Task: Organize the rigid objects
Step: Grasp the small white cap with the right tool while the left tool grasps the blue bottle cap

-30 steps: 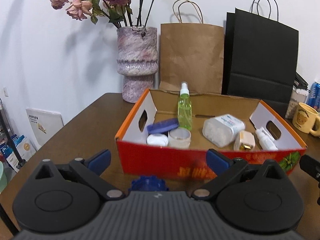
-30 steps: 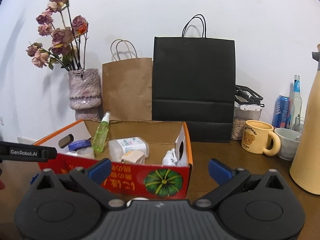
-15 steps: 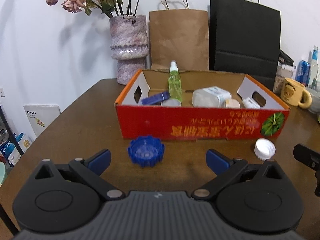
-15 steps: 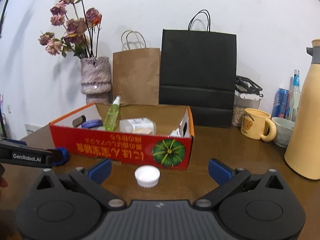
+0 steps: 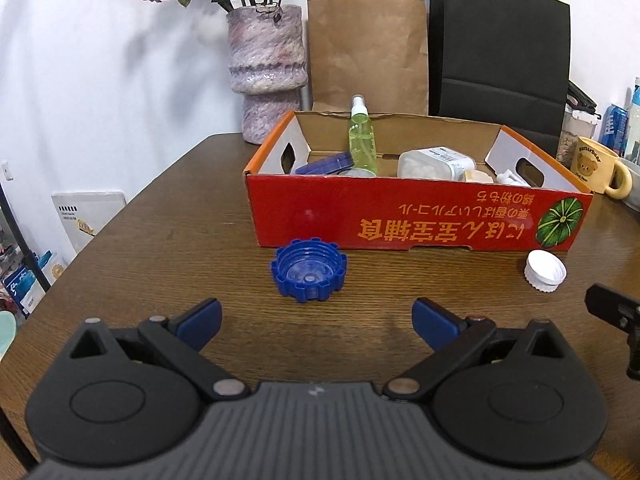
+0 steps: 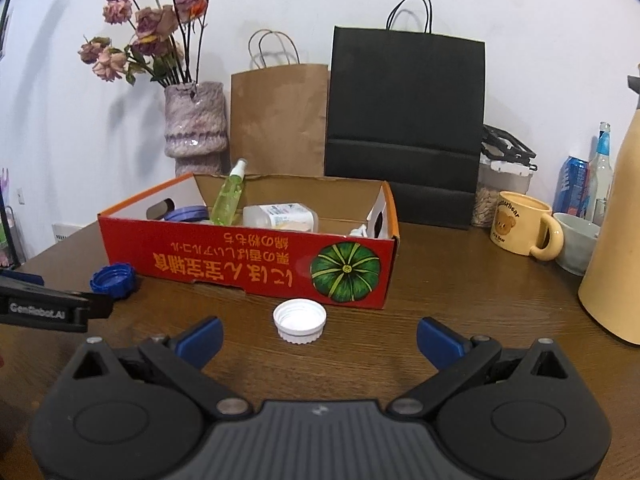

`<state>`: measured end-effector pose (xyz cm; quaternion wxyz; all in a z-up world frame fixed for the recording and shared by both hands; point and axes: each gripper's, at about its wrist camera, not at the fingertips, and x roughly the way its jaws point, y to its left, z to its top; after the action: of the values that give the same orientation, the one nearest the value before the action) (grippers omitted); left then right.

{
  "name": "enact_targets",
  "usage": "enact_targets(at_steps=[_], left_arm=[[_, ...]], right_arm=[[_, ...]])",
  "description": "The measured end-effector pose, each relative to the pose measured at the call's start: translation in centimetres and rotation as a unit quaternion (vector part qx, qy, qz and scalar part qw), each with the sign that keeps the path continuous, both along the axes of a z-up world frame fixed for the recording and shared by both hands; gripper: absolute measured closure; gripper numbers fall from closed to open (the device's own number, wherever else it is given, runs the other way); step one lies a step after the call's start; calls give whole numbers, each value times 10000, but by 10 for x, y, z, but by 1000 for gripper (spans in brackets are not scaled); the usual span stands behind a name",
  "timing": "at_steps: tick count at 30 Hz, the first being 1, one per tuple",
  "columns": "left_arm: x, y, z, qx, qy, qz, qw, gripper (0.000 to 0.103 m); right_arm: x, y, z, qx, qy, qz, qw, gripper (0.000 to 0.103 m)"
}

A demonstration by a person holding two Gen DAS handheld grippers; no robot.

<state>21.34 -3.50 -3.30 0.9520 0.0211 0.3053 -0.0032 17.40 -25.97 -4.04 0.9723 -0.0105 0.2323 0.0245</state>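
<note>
Blue ribbed plastic lid (image 5: 308,276), lying open side up on the dark wooden counter (image 5: 168,232), sits just in front of the left end of a red cardboard box (image 5: 416,218) printed with orange characters and a green pumpkin. A white ribbed plastic cap (image 6: 299,321), also open side up, lies on the counter just in front of the box's right end, well apart from the blue lid.

The left hand-held gripper (image 5: 316,322) hangs above the counter with its blue-tipped fingers (image 5: 200,320) spread wide and nothing between them; the blue lid lies just beyond the tips. The right hand-held gripper (image 6: 318,338) is likewise wide and empty, the white cap just ahead of its tips.

Inside the box stand or lie a green spray bottle (image 5: 362,140), leaning against the back wall, a clear plastic tub with a label (image 5: 436,162) on its side, and a dark blue flat lid (image 5: 326,164) near the left wall.

Toward the counter's far edge stand a mottled purple vase of dried roses (image 5: 266,68), a brown paper bag (image 5: 368,52) and a black paper bag (image 5: 500,52). A yellow bear-print mug (image 6: 522,230) stands near the counter's right edge.
</note>
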Motion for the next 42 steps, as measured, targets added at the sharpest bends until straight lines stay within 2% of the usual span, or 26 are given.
enact_targets(at_steps=[10,18,22,26,29,35,42], left_arm=[[10,9,-1,-63,60,217,9997,0],[17,13,-3,-101,105,324,9994,0],[20,16,-4,-126,133,370,9991,0],[23,17,-5,-135,158,396,9990,0],[25,18,-6,-141,191,417,9988,0],[28,17,-7,-121,228,424,9988,0],[39,17,-12,-139,388,380,9984,0]], right_arm=[[46,10,-11,-71,408,21,9991,5],[77,14,-20,-44,770,4,9970,17],[88,12,-24,81,972,1,9952,39],[90,13,-24,117,984,10,9951,47],[90,13,-24,146,953,36,9953,63],[88,11,-23,221,877,25,9959,64],[79,7,-17,273,576,-62,9979,64]])
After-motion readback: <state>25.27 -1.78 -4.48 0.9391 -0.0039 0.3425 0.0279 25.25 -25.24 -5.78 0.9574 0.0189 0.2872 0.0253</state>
